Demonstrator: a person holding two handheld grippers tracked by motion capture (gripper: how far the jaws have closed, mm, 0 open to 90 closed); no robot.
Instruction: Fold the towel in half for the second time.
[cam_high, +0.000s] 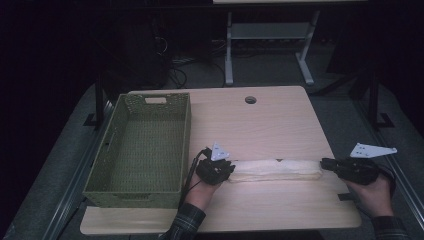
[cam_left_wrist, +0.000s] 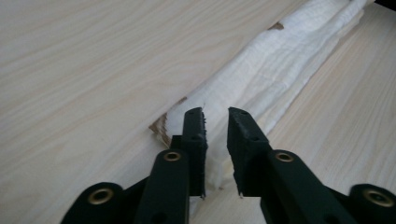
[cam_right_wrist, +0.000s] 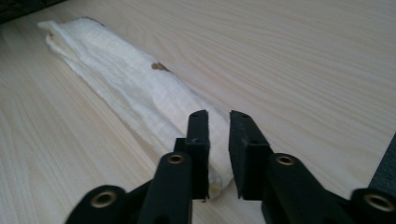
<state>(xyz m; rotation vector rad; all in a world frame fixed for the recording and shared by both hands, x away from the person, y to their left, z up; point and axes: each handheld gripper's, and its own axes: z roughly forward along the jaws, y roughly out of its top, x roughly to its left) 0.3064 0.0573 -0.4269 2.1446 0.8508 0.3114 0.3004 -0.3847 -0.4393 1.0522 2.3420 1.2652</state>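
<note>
Two tongs sit at the ends of one long cream cloth (cam_high: 276, 169), which is folded into a narrow strip and lies across the near part of the tabletop (cam_high: 270, 120), left to right. The left tongs (cam_high: 226, 170) meet its left end and the right tongs (cam_high: 326, 163) its right end. In the left gripper view the left tongs (cam_left_wrist: 217, 116) stand slightly apart, with the cloth (cam_left_wrist: 275, 65) end lying in the gap between them; the pads do not press it. In the right gripper view the right tongs (cam_right_wrist: 218, 119) are likewise a little apart, straddling the cloth (cam_right_wrist: 130, 88) end without pinching it.

The fabric looks soft and crinkled, with lengthwise folds and stacked layers showing along one edge. The gripper views show what the high view cannot: small brown marks along the cloth's far edge, and a brown corner beside the left tongs. No writing or label can be read anywhere.

The high view in turn shows a green perforated basket (cam_high: 107, 170) standing on the left of the tabletop, just beside the left hand (cam_high: 202, 192), its long side running near to far. Farther off, a round cable hole (cam_high: 250, 100) sits near the far edge of the tabletop, and beyond that the legs of a second desk (cam_high: 270, 30) stand in the dim room.
</note>
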